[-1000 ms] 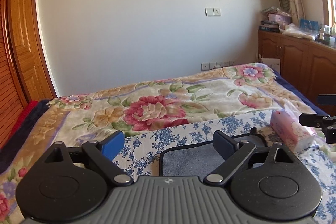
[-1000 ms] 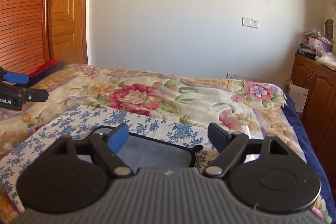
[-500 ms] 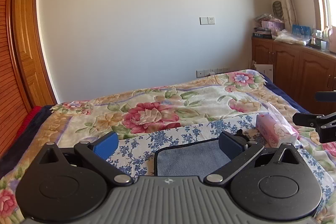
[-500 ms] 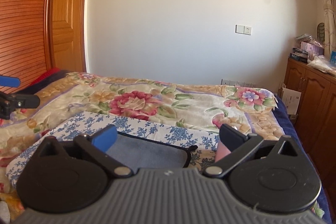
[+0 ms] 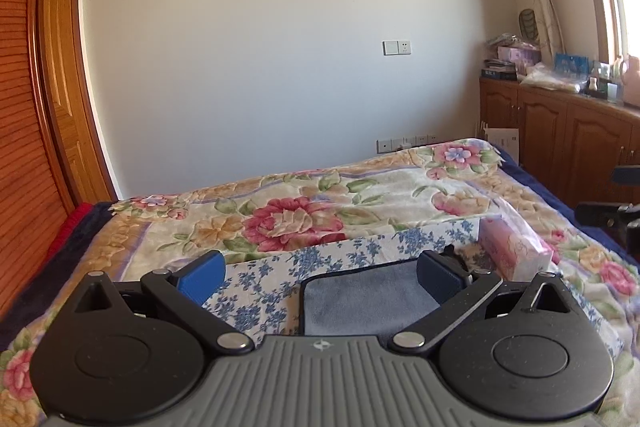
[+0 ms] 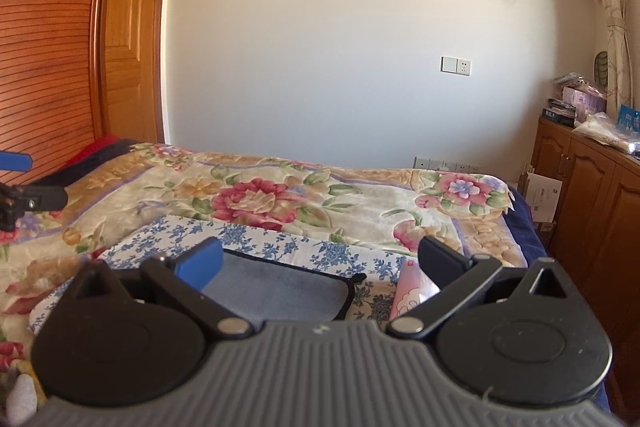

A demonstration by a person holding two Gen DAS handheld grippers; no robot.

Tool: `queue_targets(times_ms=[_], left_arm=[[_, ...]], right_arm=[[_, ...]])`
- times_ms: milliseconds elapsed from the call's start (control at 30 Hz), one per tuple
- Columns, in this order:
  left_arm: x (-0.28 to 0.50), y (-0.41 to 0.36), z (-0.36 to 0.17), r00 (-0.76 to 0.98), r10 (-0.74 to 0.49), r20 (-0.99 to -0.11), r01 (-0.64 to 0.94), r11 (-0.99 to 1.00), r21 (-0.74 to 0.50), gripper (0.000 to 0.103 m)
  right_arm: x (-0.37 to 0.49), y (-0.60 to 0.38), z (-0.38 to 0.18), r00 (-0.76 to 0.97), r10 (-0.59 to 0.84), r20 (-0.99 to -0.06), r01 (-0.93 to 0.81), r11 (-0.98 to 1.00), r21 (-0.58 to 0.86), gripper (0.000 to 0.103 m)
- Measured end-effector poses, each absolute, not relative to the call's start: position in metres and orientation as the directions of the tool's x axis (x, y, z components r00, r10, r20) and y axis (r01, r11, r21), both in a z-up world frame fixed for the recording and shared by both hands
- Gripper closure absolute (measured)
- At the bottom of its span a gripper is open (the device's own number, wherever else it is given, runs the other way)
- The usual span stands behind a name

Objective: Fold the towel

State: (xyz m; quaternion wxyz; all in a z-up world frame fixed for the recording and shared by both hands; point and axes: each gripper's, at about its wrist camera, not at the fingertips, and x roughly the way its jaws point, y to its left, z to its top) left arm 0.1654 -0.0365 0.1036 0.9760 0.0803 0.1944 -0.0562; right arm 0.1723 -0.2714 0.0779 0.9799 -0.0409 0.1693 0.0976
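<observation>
**Two open claws held above a grey towel on a bed**

The left claw point(image 5: 318, 277) hangs level with its jaws spread wide apart, holding nothing. One fingertip pad is bright blue point(image 5: 201, 276), the other dark point(image 5: 439, 277). Between and below them lies the towel point(image 5: 360, 301), a soft grey cloth with a dark bound edge, spread flat. Its far edge and left edge are in view; the near part is hidden behind the claw body.

The right claw point(image 6: 320, 265) is likewise level, jaws wide apart and empty. In its view the towel point(image 6: 280, 291) sits at about 6 o'clock, its far right corner ending in a small dark loop.

The towel rests on a white sheet printed with small blue flowers point(image 5: 264, 303), which leaves a free margin around the towel's visible sides. A pink tissue pack point(image 5: 514, 253) lies just beside the towel at 3 o'clock in the left view. Under everything is a bed with a plush quilt of large red and pink flowers point(image 5: 296, 223), stretching well beyond the sheet toward the plain wall at 12 o'clock. Wooden cabinets point(image 6: 588, 195) stand at 3 o'clock.
</observation>
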Motion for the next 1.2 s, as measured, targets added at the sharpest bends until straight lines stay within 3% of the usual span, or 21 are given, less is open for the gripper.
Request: queue_targets(times_ms=[500,1200], left_arm=[[0.111,-0.031,0.086,0.932,0.001,-0.362,0.068,0.982,0.176,0.000],[0.056,-0.019,0.066,0.936,-0.012,-0.351,0.060,0.990,0.125,0.000]], right_arm=[[0.135,-0.270,0.082,0.930,0.180,-0.321,-0.201,0.979,-0.033,0.000],[0.086,-0.263,0.061,0.924,0.173,-0.341,-0.197,0.980,-0.037,0.000]])
